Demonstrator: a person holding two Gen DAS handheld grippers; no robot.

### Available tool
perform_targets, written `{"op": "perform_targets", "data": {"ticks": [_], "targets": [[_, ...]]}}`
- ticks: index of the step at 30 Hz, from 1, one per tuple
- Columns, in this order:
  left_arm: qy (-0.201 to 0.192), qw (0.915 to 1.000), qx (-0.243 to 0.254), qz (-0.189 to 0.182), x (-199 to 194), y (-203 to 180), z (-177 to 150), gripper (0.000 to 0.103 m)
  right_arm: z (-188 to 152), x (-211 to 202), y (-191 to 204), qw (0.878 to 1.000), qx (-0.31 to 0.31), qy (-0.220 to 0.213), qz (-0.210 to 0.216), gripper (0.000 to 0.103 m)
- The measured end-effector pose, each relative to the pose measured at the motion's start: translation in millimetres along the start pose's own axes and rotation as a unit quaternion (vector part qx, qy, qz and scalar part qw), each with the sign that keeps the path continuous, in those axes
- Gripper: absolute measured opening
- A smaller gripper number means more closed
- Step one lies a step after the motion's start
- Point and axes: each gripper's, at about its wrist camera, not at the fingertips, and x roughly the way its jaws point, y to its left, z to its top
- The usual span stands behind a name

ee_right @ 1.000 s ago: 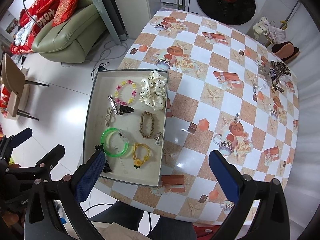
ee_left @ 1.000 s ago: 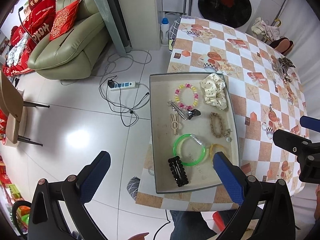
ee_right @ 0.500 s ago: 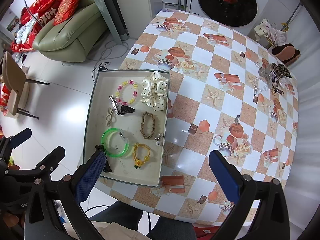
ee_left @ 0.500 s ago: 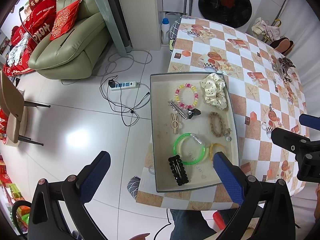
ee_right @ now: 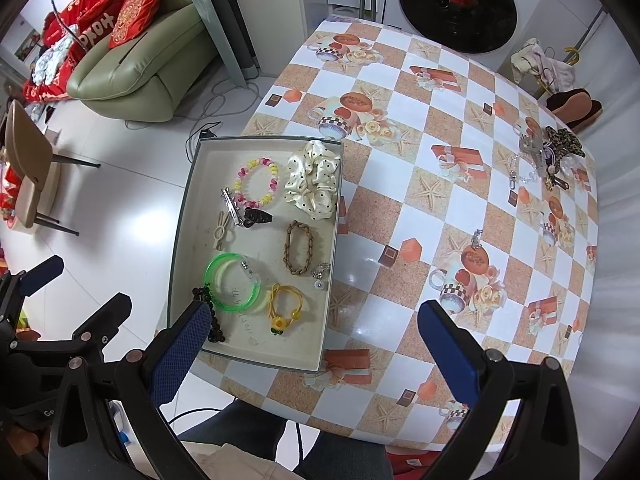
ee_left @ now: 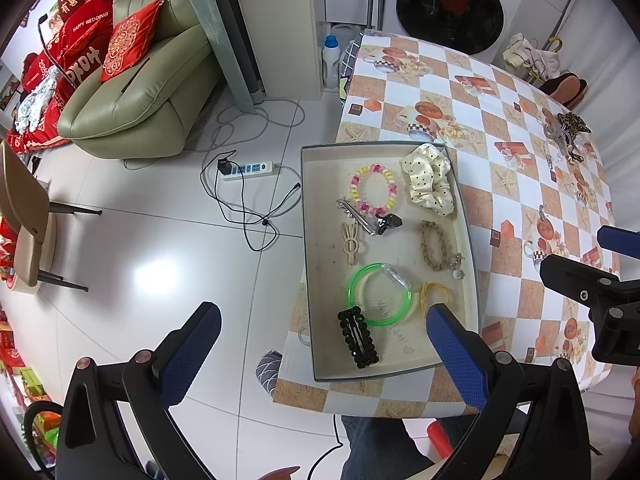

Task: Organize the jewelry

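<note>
A shallow beige tray (ee_left: 316, 248) (ee_right: 188, 200) sits at the table's left edge. It holds a cream dotted scrunchie (ee_left: 430, 184) (ee_right: 314, 178), a pink-yellow bead bracelet (ee_left: 372, 194) (ee_right: 256, 182), a green bangle (ee_left: 378, 294) (ee_right: 232, 282), a braided brown bracelet (ee_left: 434, 246) (ee_right: 298, 248), a black clip (ee_left: 358, 338), a yellow hair tie (ee_right: 284, 308) and other clips. More jewelry (ee_right: 548, 152) (ee_left: 564, 136) lies at the table's far right. My left gripper (ee_left: 320, 348) and right gripper (ee_right: 312, 348) are open and empty, held high above the table's near edge.
The table has a checkered orange-white cloth (ee_right: 440, 208). A green sofa (ee_left: 136, 92), a chair (ee_left: 28, 216), a power strip with cables (ee_left: 248, 170) and a washing machine (ee_right: 460, 4) stand on the floor around it. A keychain (ee_right: 476, 236) lies on the cloth.
Both grippers have shifted only slightly; the views are almost the same. Nothing in the tray has moved.
</note>
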Motion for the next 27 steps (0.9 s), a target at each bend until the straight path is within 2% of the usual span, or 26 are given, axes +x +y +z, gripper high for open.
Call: {"op": "perform_targets", "data": {"ticks": [27], "targets": [[0.001, 1.0000, -0.001, 0.003, -1.2, 1.5, -7.5, 0.103, -3.5, -1.0, 0.9, 1.000, -0.001, 0.000, 0.000, 0.103]]}}
